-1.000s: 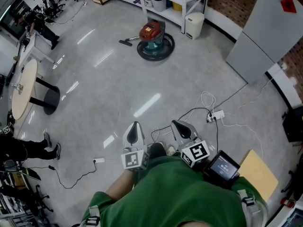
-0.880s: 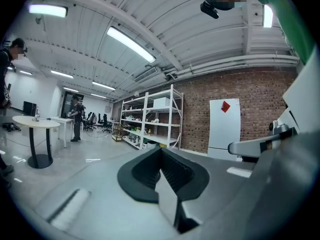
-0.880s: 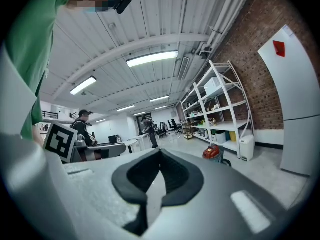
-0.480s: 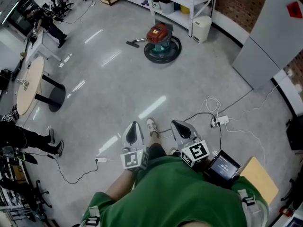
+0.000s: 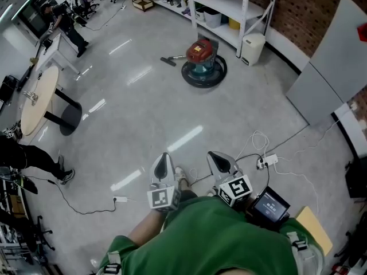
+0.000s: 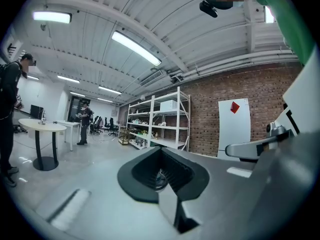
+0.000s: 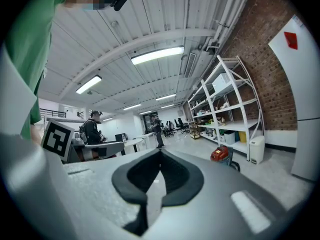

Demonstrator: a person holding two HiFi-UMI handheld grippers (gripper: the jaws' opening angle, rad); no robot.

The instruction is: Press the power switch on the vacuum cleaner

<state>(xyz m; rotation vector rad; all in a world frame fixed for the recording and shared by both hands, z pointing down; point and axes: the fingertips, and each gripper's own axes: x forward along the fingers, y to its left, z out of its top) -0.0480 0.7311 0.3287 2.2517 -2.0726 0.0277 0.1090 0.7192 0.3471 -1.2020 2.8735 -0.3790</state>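
Observation:
The vacuum cleaner (image 5: 202, 62) stands far ahead on the grey floor: a red lid over a teal drum on a dark round base, with its floor nozzle (image 5: 168, 61) lying to its left. In the right gripper view the vacuum cleaner (image 7: 221, 155) shows small, right of the jaws. My left gripper (image 5: 163, 156) and right gripper (image 5: 214, 154) are held side by side close to the body in the green top, several steps short of the vacuum. Both are shut with nothing in them, left gripper (image 6: 160, 151) and right gripper (image 7: 160, 152) alike.
White shelving (image 5: 229, 4) and a white bin (image 5: 253, 48) stand behind the vacuum. A grey panel (image 5: 330, 67) leans at the right. A power strip with cables (image 5: 268, 160) lies on the floor near my right. A round table (image 5: 37, 99) and a person (image 5: 28, 156) are at the left.
The vacuum cleaner has come lower and nearer in the head view as the person walks toward it. A shoe has stepped forward between the grippers. Both grippers stay shut.

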